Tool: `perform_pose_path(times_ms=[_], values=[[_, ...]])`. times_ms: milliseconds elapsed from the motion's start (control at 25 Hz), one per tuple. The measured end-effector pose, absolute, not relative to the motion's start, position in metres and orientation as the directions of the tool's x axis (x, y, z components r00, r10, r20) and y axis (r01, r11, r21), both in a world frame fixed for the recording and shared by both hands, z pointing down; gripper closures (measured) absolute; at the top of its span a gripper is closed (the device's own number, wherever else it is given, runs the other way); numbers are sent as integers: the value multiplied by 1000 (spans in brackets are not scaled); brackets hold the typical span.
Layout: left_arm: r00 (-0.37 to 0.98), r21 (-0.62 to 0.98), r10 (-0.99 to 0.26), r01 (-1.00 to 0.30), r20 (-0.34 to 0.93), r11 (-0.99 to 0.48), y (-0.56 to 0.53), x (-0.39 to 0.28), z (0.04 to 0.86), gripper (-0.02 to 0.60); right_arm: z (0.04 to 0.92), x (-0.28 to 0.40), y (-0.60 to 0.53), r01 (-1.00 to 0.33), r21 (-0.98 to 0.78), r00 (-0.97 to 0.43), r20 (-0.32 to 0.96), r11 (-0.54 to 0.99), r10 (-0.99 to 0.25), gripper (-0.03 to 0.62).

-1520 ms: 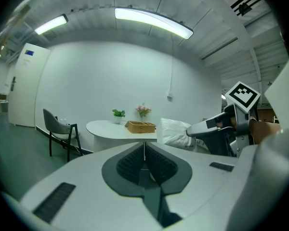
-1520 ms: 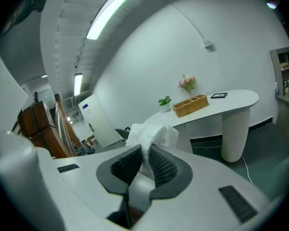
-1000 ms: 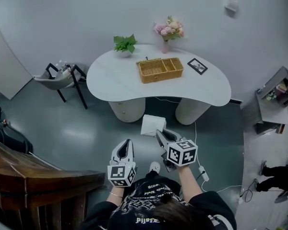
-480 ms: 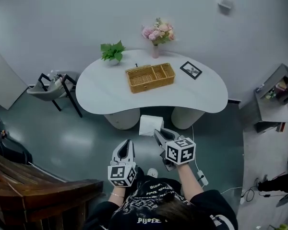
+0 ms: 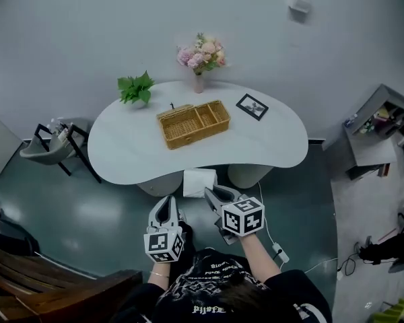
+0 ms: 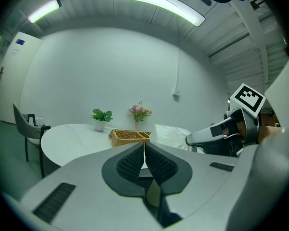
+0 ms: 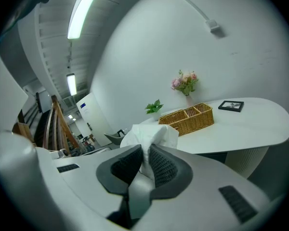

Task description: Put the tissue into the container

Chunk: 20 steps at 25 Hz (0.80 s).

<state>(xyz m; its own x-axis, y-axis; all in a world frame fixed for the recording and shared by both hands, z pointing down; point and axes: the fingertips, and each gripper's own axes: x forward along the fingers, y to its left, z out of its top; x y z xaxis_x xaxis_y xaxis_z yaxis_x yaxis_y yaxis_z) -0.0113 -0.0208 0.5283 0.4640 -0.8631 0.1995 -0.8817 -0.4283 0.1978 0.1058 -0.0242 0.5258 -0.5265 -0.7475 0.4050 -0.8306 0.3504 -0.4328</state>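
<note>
The right claw [image 7: 145, 159] grips the tissue [image 7: 153, 134] by 1 edge, so its bulk stands free beyond the pads, ready to drop. The wicker container [image 7: 187, 120] sits well ahead on the surface [image 7: 241, 129]. The left claw [image 6: 144, 154] is clenched on nothing.

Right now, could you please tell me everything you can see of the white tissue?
The white crumpled paper tissue is pinched by its lower part between the dark ribbed pads of the right tongs. Its folded top bunches above them. It hangs in the air short of the white rounded table; nothing else seems to touch it.
</note>
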Motion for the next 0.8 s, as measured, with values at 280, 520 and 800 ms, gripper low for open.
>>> perform_pose_path(times_ms=[280, 520, 800], values=[[483, 189, -853, -873, 198, -450, -96, -18, 525, 555, 517, 100, -93, -837, -435, -509, 399, 332, -763, 517], [496, 207, -842, -865, 214, -457, -157, -33, 531, 555, 517, 90, -150, -848, -433, -489, 415, 306, -767, 517], [502, 235, -834, -860, 229, -453, -214, -57, 537, 555, 517, 77, -201, -871, -401, -459, 452, 285, -765, 517]])
